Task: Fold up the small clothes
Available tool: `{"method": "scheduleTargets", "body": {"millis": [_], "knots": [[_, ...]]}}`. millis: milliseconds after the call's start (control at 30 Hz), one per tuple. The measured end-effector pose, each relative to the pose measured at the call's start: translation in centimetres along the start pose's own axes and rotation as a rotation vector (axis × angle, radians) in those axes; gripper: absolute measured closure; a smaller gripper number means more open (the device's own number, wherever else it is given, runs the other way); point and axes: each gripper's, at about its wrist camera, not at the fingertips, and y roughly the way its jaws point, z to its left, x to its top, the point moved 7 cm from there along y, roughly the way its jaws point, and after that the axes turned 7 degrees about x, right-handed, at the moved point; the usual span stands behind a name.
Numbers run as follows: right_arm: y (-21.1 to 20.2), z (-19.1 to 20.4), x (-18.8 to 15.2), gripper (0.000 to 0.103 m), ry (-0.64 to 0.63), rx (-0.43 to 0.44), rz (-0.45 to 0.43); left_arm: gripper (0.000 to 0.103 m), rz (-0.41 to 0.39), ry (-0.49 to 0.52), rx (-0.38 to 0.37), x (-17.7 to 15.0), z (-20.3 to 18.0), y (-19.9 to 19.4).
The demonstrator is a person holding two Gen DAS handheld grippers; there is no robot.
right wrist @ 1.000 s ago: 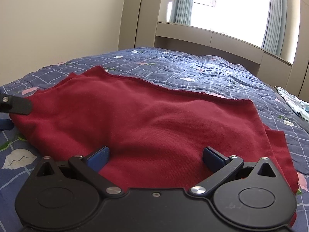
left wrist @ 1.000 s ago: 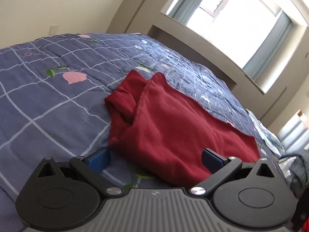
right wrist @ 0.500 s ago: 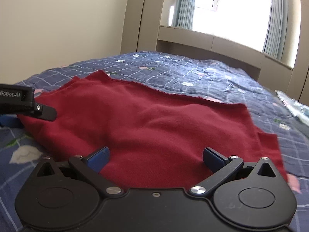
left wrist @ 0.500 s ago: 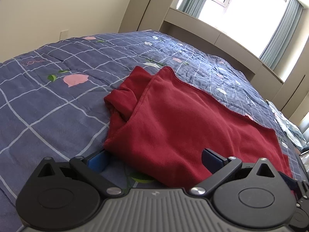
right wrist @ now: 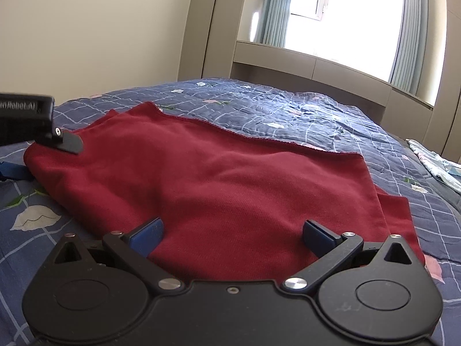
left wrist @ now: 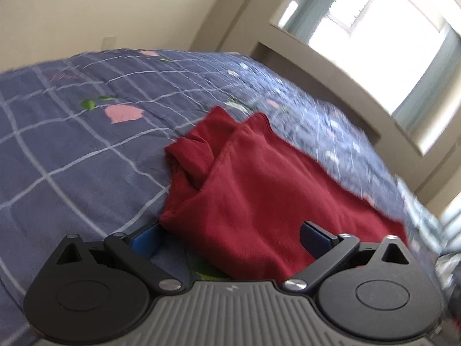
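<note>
Partly hidden: red garment (right wrist: 236,178) near edge under right gripper (right wrist: 232,238).

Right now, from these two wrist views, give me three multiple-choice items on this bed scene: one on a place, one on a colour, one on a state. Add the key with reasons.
1. Where does the red garment lie?
A. on the blue checked bedspread
B. on the window ledge
C. on the floor

2. What colour are the gripper pads?
A. yellow
B. blue
C. white

3. How does the right gripper stand?
A. shut on the garment
B. shut on nothing
C. open, pads wide apart above the cloth

Key:
1 A, the bedspread shows all around the garment's edges.
2 B, both wrist views show blue pads at the finger ends.
3 C, a broad stretch of red cloth shows between the two pads, neither pinching it.
</note>
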Motion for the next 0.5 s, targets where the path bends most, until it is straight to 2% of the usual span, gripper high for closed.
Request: {"method": "scheduleTargets", "body": {"millis": [100, 167, 233, 333, 500], "knots": [[-0.1, 0.0, -0.1, 0.001, 0.004, 0.002, -0.003, 0.022, -0.022, -0.052, 0.017, 0.1, 0.8, -0.3], [-0.1, 0.0, -0.1, 0.001, 0.007, 0.004, -0.004, 0.039, -0.032, -0.083, 0.026, 0.1, 1.5, -0.5], [-0.1, -0.1, -0.1, 0.001, 0.012, 0.008, -0.004, 0.046, -0.034, -0.123, 0.032, 0.1, 2.1, -0.6], [-0.1, -0.1, -0.1, 0.001, 0.016, 0.01, -0.004, 0.046, -0.036, -0.174, 0.0, 0.1, 2.6, -0.5], [-0.1, -0.2, -0.1, 0.001, 0.016, 0.01, -0.004, 0.046, -0.04, -0.203, -0.032, 0.7, 2.4, 0.6]]}}
